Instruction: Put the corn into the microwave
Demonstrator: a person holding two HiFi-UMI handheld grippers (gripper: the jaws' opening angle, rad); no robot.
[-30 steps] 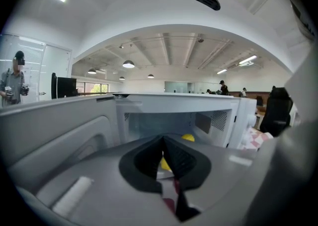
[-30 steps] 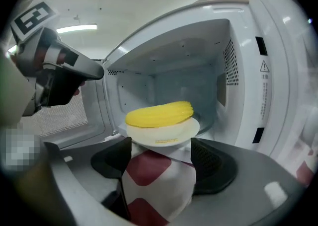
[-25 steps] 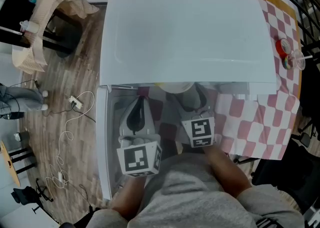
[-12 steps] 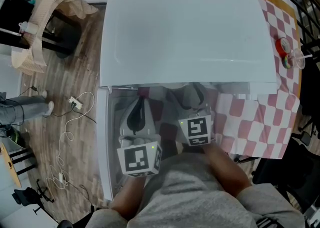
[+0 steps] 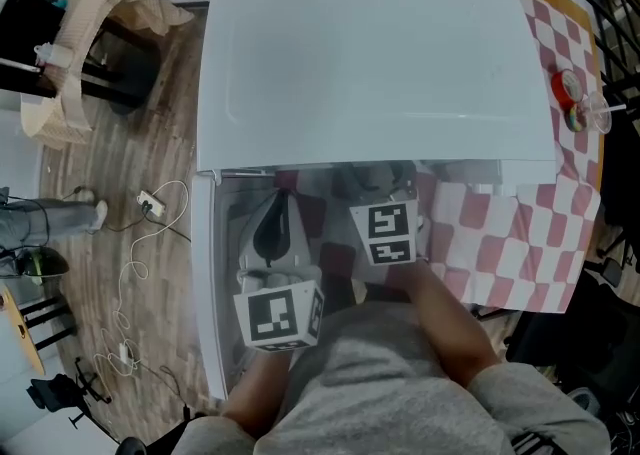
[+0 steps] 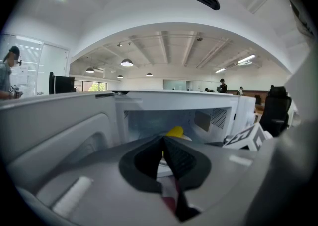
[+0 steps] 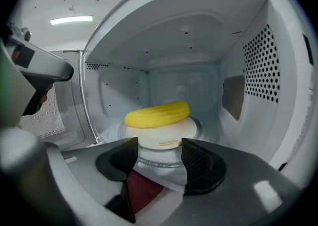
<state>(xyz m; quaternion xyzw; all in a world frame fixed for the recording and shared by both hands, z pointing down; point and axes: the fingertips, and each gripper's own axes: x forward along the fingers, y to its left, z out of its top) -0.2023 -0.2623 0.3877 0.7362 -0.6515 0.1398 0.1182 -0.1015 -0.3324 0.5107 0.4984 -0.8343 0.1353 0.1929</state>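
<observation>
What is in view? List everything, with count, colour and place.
microwave: 1, white, on the table, its door swung open to the left
corn: 1, yellow, lying on the plate inside the microwave
plate: 1, white, middle of the microwave's floor
tablecloth: 1, red-and-white checked, under the microwave
cable: 1, white, on the wooden floor to the left
left tongs: 1, grey, before the open microwave, jaws together, nothing in them
right tongs: 1, grey, at the microwave's mouth, jaws apart and closing, nothing between them
</observation>
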